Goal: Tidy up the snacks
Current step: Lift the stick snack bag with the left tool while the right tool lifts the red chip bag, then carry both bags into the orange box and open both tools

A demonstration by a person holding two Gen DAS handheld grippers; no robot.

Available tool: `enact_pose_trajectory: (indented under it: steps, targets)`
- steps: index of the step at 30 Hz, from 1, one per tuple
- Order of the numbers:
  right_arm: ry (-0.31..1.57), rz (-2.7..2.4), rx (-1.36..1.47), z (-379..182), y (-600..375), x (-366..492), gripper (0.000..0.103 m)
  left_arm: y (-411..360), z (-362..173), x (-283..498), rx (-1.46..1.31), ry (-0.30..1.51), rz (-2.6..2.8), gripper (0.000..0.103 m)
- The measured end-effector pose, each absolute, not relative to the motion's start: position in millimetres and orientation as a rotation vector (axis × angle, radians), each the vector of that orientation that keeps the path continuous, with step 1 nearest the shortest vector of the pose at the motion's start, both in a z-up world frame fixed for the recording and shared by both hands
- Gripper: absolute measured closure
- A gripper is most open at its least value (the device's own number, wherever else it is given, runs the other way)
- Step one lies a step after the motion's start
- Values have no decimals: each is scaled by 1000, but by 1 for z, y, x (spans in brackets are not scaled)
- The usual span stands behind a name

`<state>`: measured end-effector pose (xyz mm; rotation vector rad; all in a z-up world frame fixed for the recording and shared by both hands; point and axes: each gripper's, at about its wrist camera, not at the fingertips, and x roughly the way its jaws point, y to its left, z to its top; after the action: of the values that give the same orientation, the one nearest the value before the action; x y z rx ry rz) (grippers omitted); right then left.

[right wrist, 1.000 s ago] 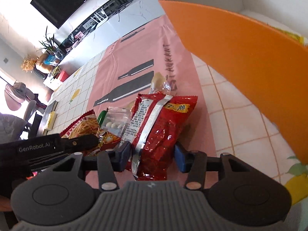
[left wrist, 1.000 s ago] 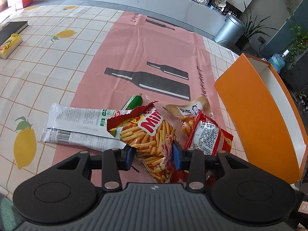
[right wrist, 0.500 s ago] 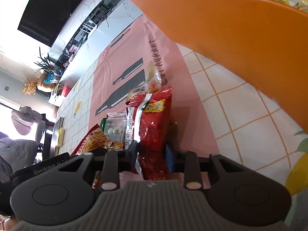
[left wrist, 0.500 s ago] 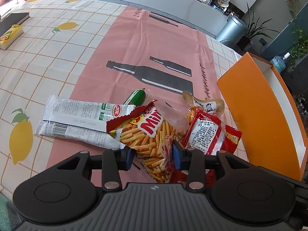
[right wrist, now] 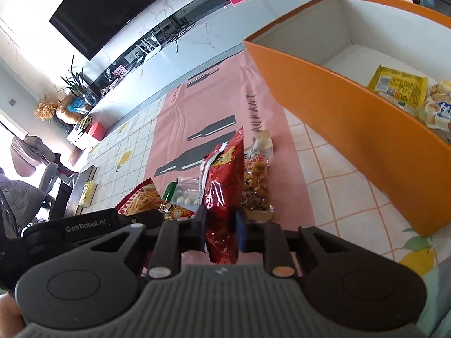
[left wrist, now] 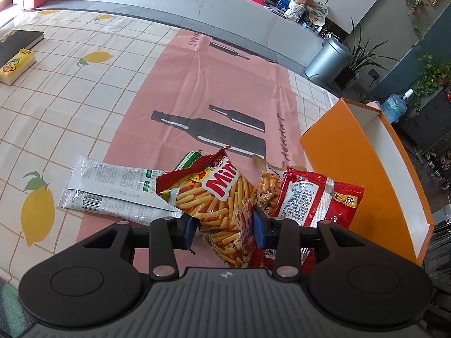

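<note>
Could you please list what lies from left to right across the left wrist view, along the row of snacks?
Silver packets → fries bag held in the left tongs → red packet → orange box.

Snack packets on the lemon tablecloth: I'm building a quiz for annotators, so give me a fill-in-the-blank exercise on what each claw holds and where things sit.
1. The left claw grips the fries-printed snack bag marked ____.
2. The right claw is shut on a ____ foil packet.
3. The yellow packet lies inside the ____ box.

Missing words: Mini; red; orange
</note>
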<state>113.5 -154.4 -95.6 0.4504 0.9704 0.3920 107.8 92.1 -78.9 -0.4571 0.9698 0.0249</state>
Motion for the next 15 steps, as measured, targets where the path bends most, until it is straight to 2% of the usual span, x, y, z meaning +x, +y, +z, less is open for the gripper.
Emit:
enact_pose_trajectory:
  steps: [15]
  targets:
    - [832,418,292,-16,-176,126,86,71,-20,113,-449,856,-75,58]
